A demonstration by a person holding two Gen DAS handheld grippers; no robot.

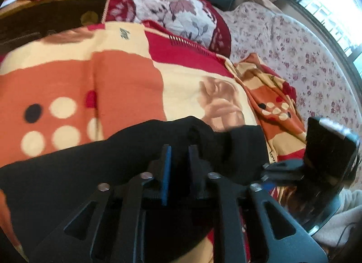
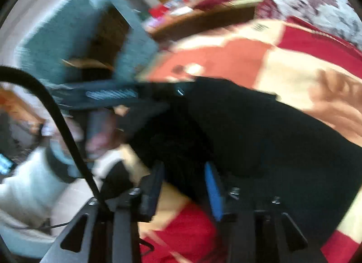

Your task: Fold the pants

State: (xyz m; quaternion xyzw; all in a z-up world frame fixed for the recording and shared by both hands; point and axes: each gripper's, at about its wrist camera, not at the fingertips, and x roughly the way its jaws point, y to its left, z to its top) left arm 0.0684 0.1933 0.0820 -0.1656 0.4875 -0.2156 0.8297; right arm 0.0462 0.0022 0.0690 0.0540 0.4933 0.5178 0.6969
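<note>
The black pants (image 1: 90, 167) lie across an orange, cream and red blanket (image 1: 124, 77) on a bed. My left gripper (image 1: 179, 149) has its blue-padded fingers close together with a fold of the black cloth between them. In the right wrist view the pants (image 2: 260, 131) fill the middle, blurred by motion. My right gripper (image 2: 184, 167) has its fingers apart, with bunched black cloth lying between and just ahead of them. The other gripper (image 2: 108, 95) shows to the left in that view, and the right one shows at the right edge of the left view (image 1: 325, 149).
A floral pillow (image 1: 172, 7) with a dark red border lies at the head of the bed. A floral sheet (image 1: 294, 47) covers the right side toward a window (image 1: 334, 2). A teal piece of furniture (image 2: 74, 25) and a black cable (image 2: 58, 118) stand at the left.
</note>
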